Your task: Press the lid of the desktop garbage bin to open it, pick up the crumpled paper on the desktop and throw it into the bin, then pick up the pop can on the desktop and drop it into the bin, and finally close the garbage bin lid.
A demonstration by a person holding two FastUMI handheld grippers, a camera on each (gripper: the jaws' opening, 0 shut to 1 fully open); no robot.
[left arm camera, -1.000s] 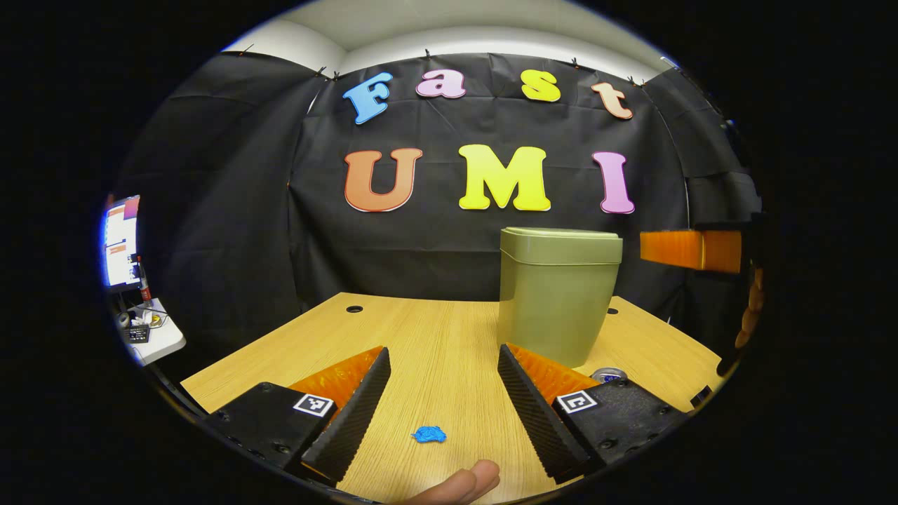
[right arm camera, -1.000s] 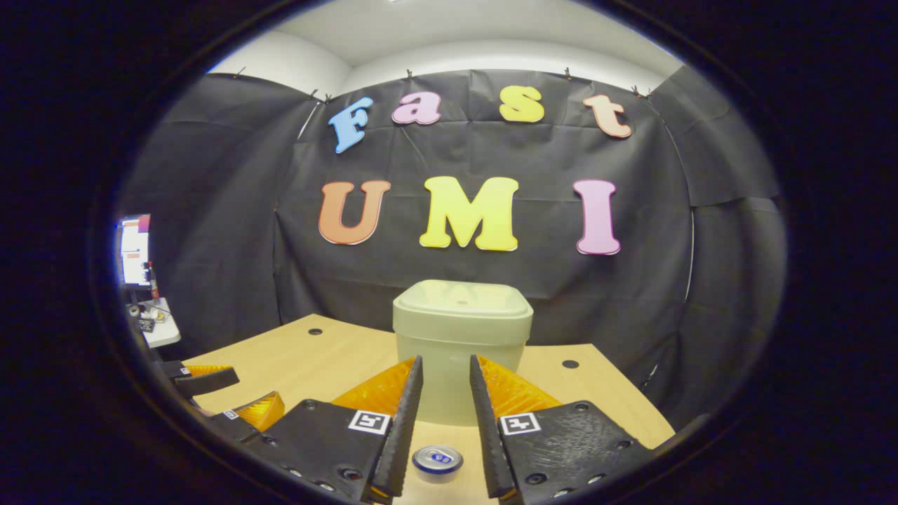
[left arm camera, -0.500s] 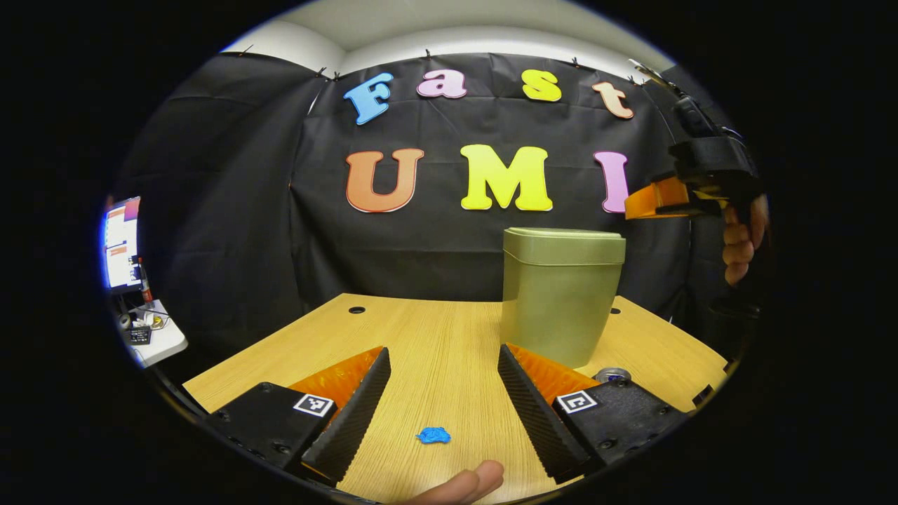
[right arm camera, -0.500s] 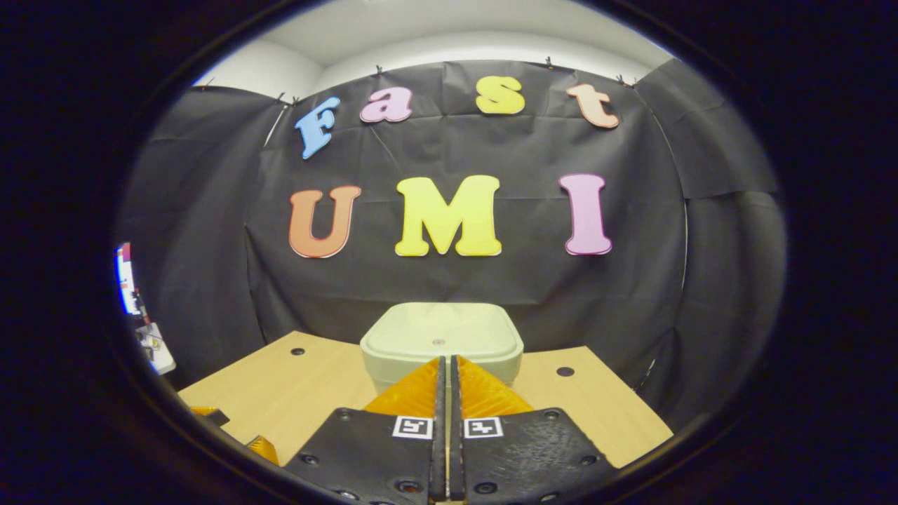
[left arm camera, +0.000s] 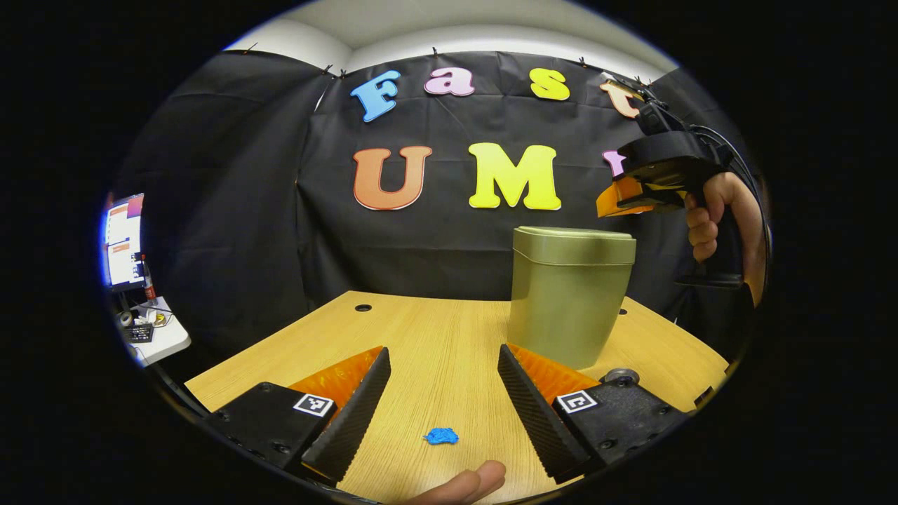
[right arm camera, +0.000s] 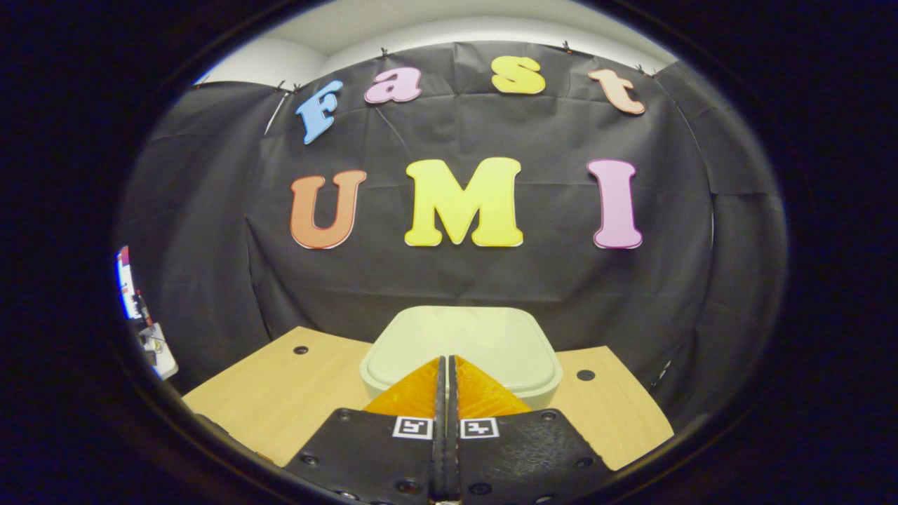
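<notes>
Wooden desktop [left arm camera: 435, 337] carries the closed bin [left arm camera: 570, 294], black cloth behind.

Your right gripper [right arm camera: 443, 365] has closed: a second ago its fingers stood apart with the pop can visible low between them; half a second ago they had met, and they are now pressed together with nothing between them. You have raised it and carried it forward — the bin lid [right arm camera: 463, 347] now sits larger and lower in the right gripper view, seen from above. In the left gripper view, that gripper [left arm camera: 612, 202] and your hand [left arm camera: 715, 214] have climbed from bin-top level to well above the garbage bin [left arm camera: 570, 298], further into frame.
</notes>
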